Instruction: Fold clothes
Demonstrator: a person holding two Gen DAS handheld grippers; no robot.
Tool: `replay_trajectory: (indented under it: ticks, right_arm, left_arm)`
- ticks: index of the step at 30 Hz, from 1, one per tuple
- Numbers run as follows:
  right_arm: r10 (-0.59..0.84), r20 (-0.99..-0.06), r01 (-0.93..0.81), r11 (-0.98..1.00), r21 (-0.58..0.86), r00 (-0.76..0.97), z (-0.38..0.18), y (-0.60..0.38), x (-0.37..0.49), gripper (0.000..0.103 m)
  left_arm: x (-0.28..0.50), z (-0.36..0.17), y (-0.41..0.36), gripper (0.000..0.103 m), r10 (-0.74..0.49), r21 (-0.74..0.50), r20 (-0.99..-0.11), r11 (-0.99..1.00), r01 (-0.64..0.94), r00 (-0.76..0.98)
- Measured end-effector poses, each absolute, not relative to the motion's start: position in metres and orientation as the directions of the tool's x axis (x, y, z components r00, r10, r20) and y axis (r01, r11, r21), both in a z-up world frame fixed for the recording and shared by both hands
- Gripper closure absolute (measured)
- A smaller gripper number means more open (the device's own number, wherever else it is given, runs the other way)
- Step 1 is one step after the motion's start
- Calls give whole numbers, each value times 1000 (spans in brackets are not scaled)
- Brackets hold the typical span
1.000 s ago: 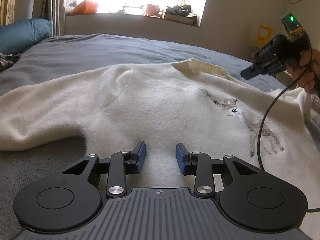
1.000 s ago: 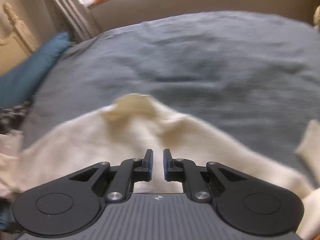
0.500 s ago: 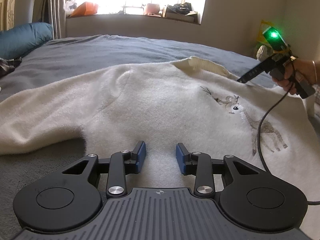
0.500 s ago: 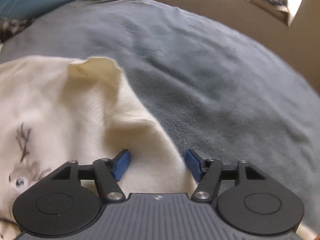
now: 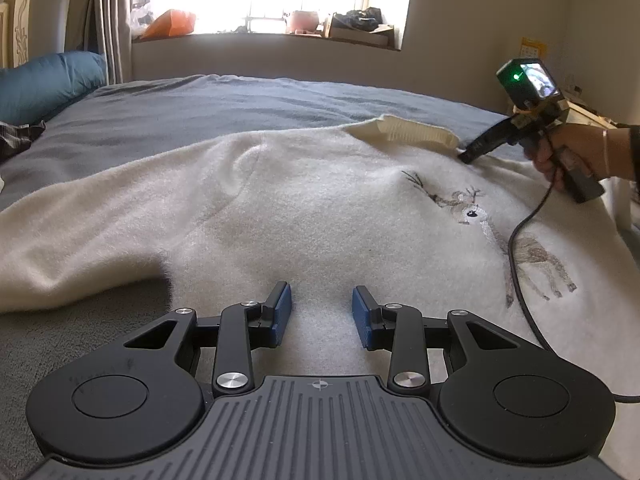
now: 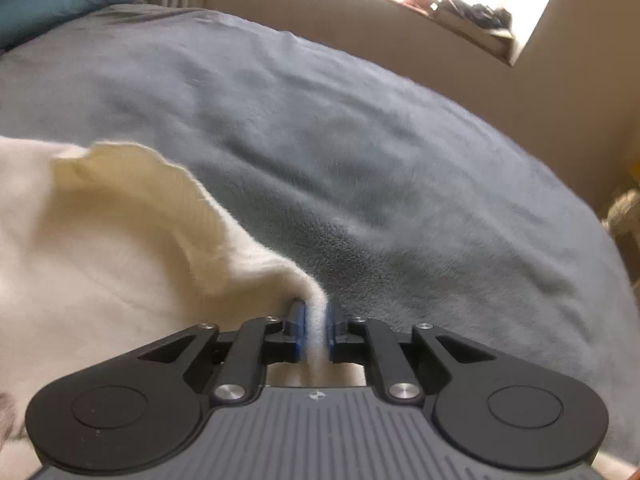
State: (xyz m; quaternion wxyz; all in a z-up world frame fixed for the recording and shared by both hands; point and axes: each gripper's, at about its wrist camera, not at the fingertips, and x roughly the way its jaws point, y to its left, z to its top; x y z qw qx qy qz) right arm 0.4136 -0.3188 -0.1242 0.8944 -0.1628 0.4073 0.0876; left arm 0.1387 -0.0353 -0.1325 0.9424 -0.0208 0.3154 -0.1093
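Cream sweater [image 5: 304,208]: fuzzy, matt knit, ribbed collar [image 5: 404,133]; bed [image 5: 248,100]: grey plush fleece cover; hand-held gripper [image 6: 316,334]: matt black plastic, blue rubbery pads.

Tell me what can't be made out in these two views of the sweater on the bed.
- Sweater hem: left wrist view, hidden behind the left gripper body.
- Right sleeve: cut off at the right edge of both views.
- Items on the windowsill: left wrist view, too small and washed out by glare.
- Deer picture: right wrist view, cut off at the left edge.
- Right gripper pinches the shoulder edge; layer count hidden by the jaws.
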Motion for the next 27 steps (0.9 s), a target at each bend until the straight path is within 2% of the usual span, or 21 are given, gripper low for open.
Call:
replay_trajectory:
  ticks: [3,6,10,13,16,18,21,23,24,25,27]
  right_arm:
    - [71,-755,-142,989,-29,652,-102,-353,416,74]
    - [104,-727,26,986,165,678,-73,-398,408,71]
    - [209,-726,68,941,332,655,-42,-441,382,72]
    - [285,-777,-6,940,340,561,-37,-440,351,73]
    - [361,-838,-48,926,375,410,-58,-428,324,75]
    - [355,-866,-58,932,358,353,-76,-418,314,77]
    - [292,-871,-46,953,299,395,-98,-415,326,84]
    - [286,-852,14,946,324,438,-108,-426,348,85]
    - [276,-843,54,940,337,462,-109,-433,355,89]
    - [265,-834,94,932,350,484,-110,-440,363,103]
    - [239,-815,171,910,377,528,-112,-453,379,103]
  left_arm:
    - [139,-132,-34,69,-223,-113,-590,974,194,776]
    - [140,-133,-33,69,-229,-121,-588,973,195,776]
    - [141,-133,-32,69,-235,-129,-587,972,197,775]
    - [141,-133,-32,69,-237,-133,-588,971,197,773]
    - [141,-132,-32,69,-236,-130,-590,972,197,772]
    - [141,-132,-33,69,-233,-125,-590,972,198,773]
    - [140,-132,-35,69,-225,-112,-592,974,198,774]
    - [140,-132,-35,69,-221,-104,-593,975,198,775]
    - [139,-132,-36,69,-218,-101,-593,975,197,775]
    - [139,-132,-36,69,-216,-99,-593,976,196,776]
    - [138,-131,-38,69,-212,-92,-593,976,196,777]
